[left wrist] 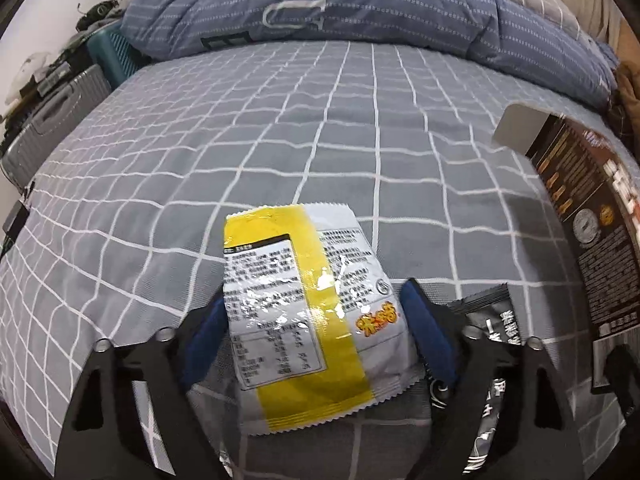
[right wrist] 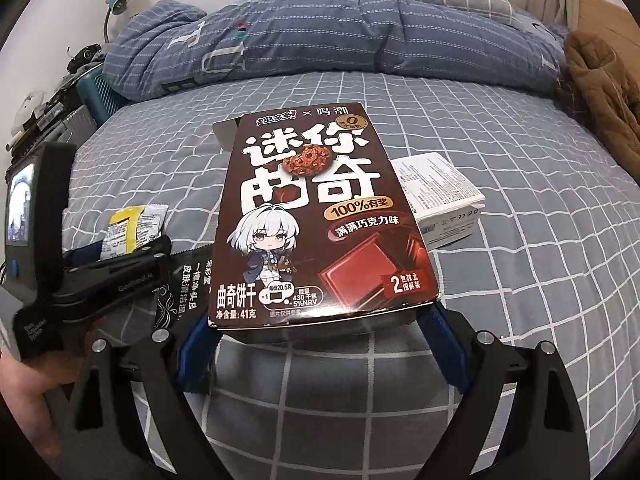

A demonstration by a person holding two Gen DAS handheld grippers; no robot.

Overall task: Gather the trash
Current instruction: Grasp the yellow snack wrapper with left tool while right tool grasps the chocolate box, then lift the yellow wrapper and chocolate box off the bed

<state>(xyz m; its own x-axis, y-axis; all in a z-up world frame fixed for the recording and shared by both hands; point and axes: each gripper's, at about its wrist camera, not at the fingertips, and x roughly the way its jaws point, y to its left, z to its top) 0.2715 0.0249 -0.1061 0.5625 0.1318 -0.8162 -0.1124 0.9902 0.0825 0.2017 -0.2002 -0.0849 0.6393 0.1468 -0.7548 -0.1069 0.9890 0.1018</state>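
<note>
Pinching a crinkled silver-and-yellow foil snack wrapper (left wrist: pixel 304 308), the left claw (left wrist: pixel 310 344) has its blue-padded fingers (left wrist: pixel 430 336) pressed against the packet's two sides; wrapper held just above the grey bed sheet with white grid lines (left wrist: pixel 280 128). A black sachet with white lettering (left wrist: pixel 494 320) lies on the sheet just to the right of that claw.

Right claw (right wrist: pixel 320 344): clamped on the near edge of a flat dark-brown cardboard cookie box with a cartoon girl printed on it (right wrist: pixel 320 216). Box is lifted off the bed, face up, far flap open. Behind it and to its right, a white cardboard box with small print (right wrist: pixel 444 204) rests on the sheet.

A rumpled blue striped quilt (right wrist: pixel 320 36) is piled along the far side of the bed. A brown fleece garment (right wrist: pixel 600 92) sits at the right edge. A grey hard-shell suitcase (left wrist: pixel 48 128) stands beside the bed, left.
</note>
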